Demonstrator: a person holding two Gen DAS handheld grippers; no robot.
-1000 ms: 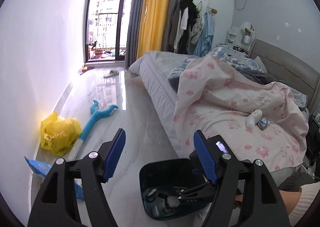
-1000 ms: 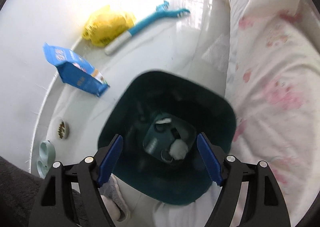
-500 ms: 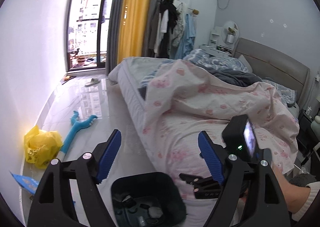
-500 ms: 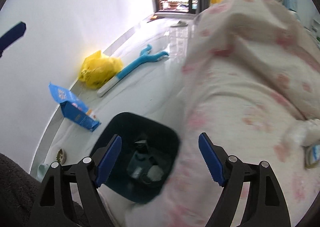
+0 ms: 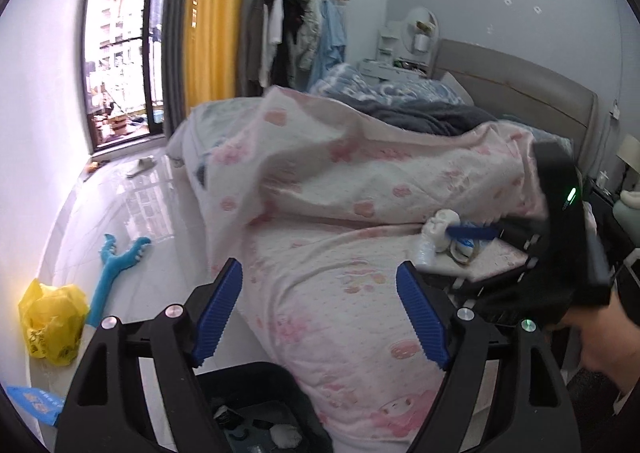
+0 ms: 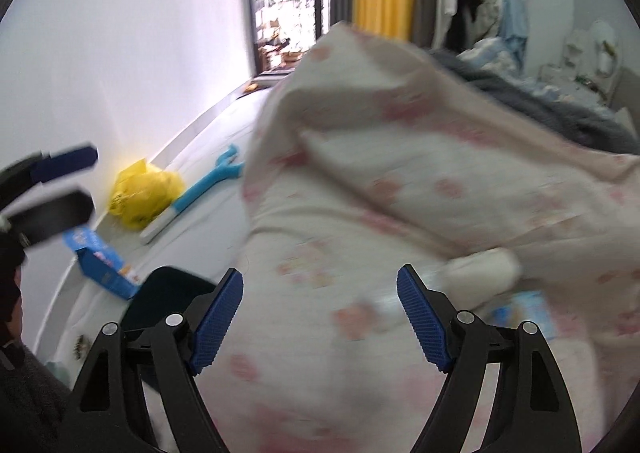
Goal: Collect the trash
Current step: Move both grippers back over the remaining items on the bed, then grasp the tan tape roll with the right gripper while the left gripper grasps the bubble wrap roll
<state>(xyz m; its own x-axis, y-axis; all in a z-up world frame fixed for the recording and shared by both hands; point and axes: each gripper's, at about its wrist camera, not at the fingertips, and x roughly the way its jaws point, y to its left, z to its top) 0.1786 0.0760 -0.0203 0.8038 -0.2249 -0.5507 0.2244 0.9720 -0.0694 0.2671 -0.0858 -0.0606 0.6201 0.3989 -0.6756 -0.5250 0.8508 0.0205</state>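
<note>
Bedroom: white wall, bed with pink blanket.
Bin: dark, on floor beside bed, below left gripper.
Trash: white scraps on blanket, ahead-right of right gripper, which looks nearer.
Grippers: 2, both spread, empty.
</note>
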